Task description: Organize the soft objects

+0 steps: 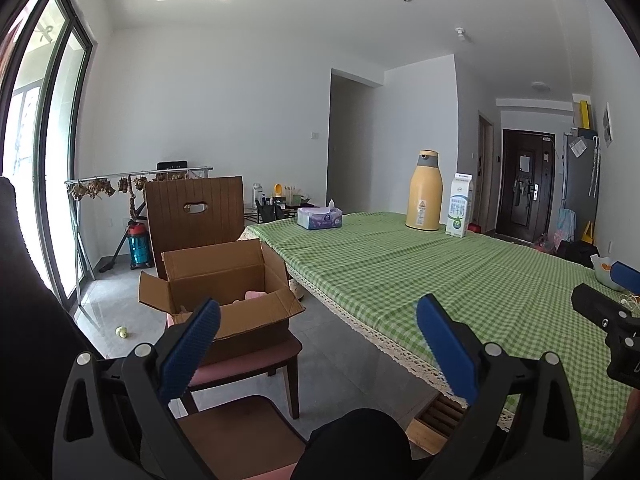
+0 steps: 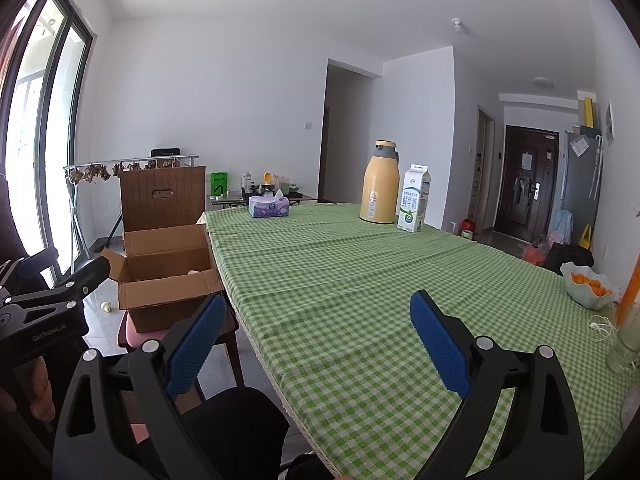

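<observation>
An open cardboard box [image 1: 228, 280] [image 2: 168, 276] sits on a pink-cushioned chair [image 1: 256, 364] at the table's left end. Something pink and soft [image 1: 256, 295] shows inside it. My left gripper [image 1: 320, 312] is held open in the air between the box and the table edge, with nothing between its blue pads [image 1: 192, 352]. Above the green checked tablecloth [image 2: 360, 280] my right gripper [image 2: 316, 308] is open and holds nothing; it also shows at the right edge of the left wrist view [image 1: 612, 300]. No soft object lies on the tablecloth in view.
A tissue box [image 2: 269, 206], a yellow thermos jug [image 2: 380, 182] and a milk carton [image 2: 414, 198] stand at the table's far end. A bowl of oranges [image 2: 588, 286] and a white cable [image 2: 600, 326] are at the right. A small yellow toy [image 1: 122, 333] lies on the floor.
</observation>
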`<state>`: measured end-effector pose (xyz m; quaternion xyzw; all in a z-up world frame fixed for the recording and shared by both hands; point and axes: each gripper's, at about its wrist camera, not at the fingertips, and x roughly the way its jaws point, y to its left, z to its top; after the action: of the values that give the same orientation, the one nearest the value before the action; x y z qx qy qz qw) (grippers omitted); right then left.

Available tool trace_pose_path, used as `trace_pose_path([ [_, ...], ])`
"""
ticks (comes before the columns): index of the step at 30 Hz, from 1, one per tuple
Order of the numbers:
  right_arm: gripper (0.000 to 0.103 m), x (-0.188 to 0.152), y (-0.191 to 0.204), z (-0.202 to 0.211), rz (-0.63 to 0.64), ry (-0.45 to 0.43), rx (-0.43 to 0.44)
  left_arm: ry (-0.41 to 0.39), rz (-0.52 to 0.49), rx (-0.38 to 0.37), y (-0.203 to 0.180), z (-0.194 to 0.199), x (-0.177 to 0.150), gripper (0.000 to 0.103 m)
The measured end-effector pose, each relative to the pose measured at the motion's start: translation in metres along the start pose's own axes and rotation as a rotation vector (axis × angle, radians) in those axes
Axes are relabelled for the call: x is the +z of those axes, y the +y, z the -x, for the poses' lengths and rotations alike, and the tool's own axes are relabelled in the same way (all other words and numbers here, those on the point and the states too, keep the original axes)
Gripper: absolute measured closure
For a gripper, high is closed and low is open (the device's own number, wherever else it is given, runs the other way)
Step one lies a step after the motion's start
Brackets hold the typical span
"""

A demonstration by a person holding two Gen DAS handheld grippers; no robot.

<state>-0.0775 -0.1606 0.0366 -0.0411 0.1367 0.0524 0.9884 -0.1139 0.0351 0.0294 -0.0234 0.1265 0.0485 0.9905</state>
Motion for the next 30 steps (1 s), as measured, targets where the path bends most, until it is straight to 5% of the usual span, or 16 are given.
trace_pose_path([
  [30, 0.013, -0.0007, 0.0, -0.0004, -0.005, 0.002, -0.002, -0.005, 0.017, -0.026, 0.0043, -0.0004, 0.0017, 0.008],
])
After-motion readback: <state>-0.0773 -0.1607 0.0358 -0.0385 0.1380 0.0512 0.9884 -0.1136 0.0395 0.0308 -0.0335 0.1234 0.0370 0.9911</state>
